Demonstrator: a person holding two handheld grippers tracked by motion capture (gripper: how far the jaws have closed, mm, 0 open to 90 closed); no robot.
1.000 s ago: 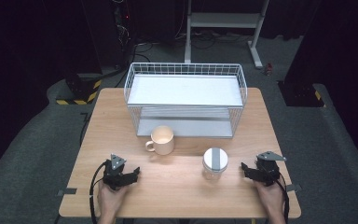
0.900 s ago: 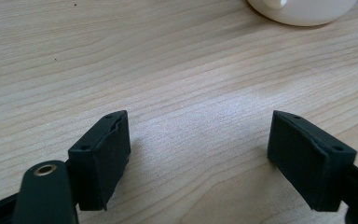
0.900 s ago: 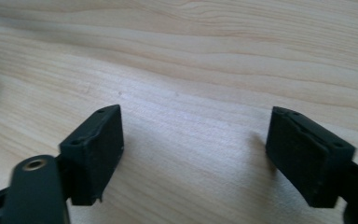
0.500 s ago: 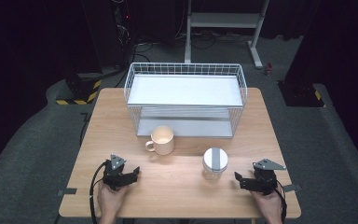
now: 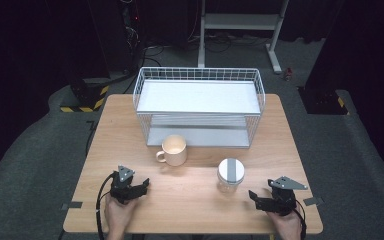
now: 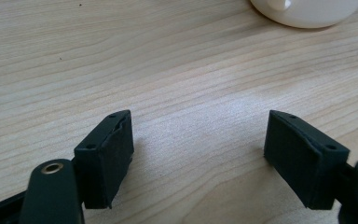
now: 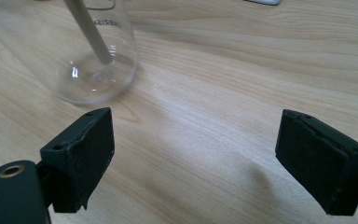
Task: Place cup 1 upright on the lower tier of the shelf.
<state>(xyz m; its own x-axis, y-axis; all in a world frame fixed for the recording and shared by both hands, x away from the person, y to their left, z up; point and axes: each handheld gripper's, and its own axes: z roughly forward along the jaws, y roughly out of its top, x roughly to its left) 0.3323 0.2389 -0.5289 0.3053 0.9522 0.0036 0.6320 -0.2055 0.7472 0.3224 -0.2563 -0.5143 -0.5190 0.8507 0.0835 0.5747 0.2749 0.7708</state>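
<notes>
The glass jar w/ its grey lid stands upright on the table, front-right of centre, just ahead and left of the right gripper. In the right gripper view the jar's clear wall sits near the left jaw but apart from it; some pale stick or strip seems to lean inside, can't tell what. My guess: rigid, smooth, prob. slippery and breakable if knocked over, light if empty. Best hold looks like across the straight wall below the lid, pads square on, approx. mid-height; the lid edge would be less sure.

Right gripper's jaws have just been opening and now stand wide, nothing btwn them, bare wood only. Left gripper rests near the front-left edge, also spread wide and empty, as the left gripper view shows, w/ the cream mug further ahead.

Count: one jar, one mug, one white wire basket-shelf at the back w/ two levels, two grippers, two hands.
</notes>
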